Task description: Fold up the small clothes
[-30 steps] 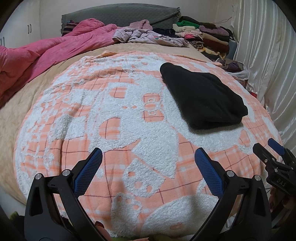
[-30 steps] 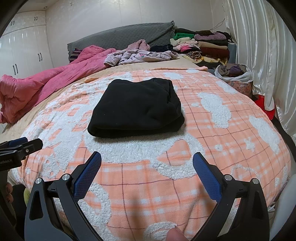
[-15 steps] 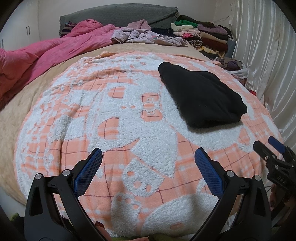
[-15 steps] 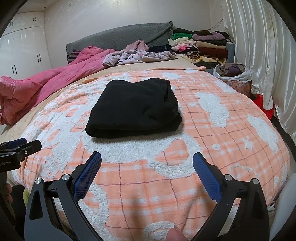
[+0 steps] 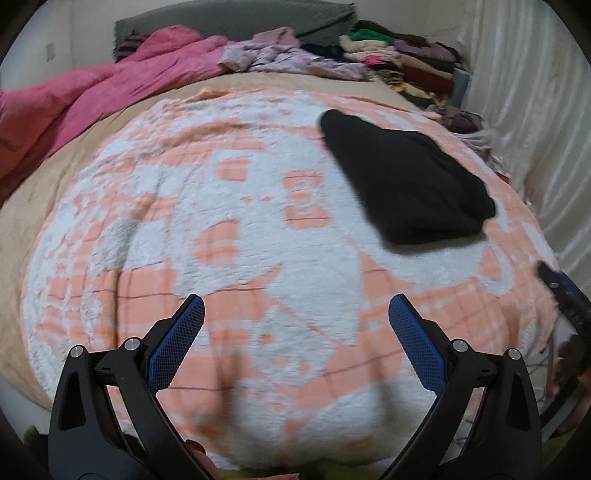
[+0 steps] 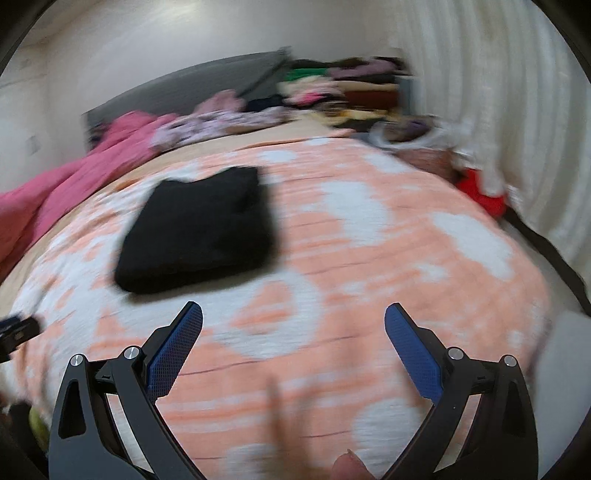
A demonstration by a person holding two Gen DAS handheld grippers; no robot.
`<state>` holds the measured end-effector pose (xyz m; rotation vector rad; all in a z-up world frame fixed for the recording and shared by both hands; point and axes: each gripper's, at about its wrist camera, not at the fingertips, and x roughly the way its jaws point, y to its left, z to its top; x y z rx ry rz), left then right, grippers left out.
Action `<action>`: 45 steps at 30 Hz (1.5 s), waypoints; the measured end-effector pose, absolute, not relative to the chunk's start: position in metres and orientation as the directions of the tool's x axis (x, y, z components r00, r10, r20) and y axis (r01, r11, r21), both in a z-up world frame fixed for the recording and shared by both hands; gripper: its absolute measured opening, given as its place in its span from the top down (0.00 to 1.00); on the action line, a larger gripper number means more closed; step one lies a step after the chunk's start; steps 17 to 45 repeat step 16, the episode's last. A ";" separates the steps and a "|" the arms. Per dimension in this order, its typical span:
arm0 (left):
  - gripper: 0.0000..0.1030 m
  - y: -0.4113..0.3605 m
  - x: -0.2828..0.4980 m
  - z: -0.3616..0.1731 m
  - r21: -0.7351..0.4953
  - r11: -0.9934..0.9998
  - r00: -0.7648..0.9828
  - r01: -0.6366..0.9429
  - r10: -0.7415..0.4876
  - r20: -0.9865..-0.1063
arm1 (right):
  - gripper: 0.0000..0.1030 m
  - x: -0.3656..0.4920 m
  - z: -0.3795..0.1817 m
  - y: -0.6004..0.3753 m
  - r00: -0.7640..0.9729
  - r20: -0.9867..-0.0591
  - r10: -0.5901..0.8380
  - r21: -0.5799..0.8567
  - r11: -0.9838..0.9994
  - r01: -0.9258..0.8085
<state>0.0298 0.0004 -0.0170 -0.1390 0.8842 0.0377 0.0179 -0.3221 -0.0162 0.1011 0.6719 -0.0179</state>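
Note:
A folded black garment point(image 5: 406, 184) lies on the orange-and-white fleece blanket point(image 5: 229, 206), to the right of centre in the left wrist view and left of centre in the blurred right wrist view point(image 6: 199, 229). My left gripper point(image 5: 295, 314) hangs open above the blanket's near edge, nothing between its blue pads. My right gripper point(image 6: 293, 317) is open too, empty, over the near part of the blanket point(image 6: 369, 258). Each gripper is well short of the garment. The right gripper also shows at the left wrist view's right edge point(image 5: 557, 288).
A pink quilt point(image 5: 92, 96) lies along the far left of the bed. Loose pale clothes point(image 5: 280, 55) and a stack of folded clothes point(image 5: 399, 55) sit by the grey headboard point(image 5: 236, 18). White curtains point(image 5: 535, 110) close the right side. A red item point(image 6: 480, 192) lies beside the bed.
Both grippers are moving, and both views are now blurred. The right wrist view has swung right and tilted, so the black garment sits further left in it. Both grippers stay open.

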 end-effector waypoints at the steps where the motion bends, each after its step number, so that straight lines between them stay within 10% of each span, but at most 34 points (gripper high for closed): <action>1: 0.09 0.012 0.033 -0.020 -0.111 0.985 0.627 -0.132 -0.003 -0.779 | 0.04 0.018 -0.018 -0.344 0.779 -0.626 -0.038 0.084 0.990 0.116; 11: 0.09 0.177 0.055 -0.027 -0.009 0.876 0.549 -0.482 0.294 -0.782 | 0.04 -0.023 -0.062 -0.592 0.440 -0.693 -0.571 -0.092 0.676 0.731; 16: 0.09 0.309 0.064 -0.038 0.121 0.710 0.378 -0.693 0.501 -0.779 | 0.04 -0.036 -0.092 -0.685 0.247 -0.759 -0.602 -0.118 0.501 0.858; 45: 0.09 0.309 0.064 -0.038 0.121 0.710 0.378 -0.693 0.501 -0.779 | 0.04 -0.036 -0.092 -0.685 0.247 -0.759 -0.602 -0.118 0.501 0.858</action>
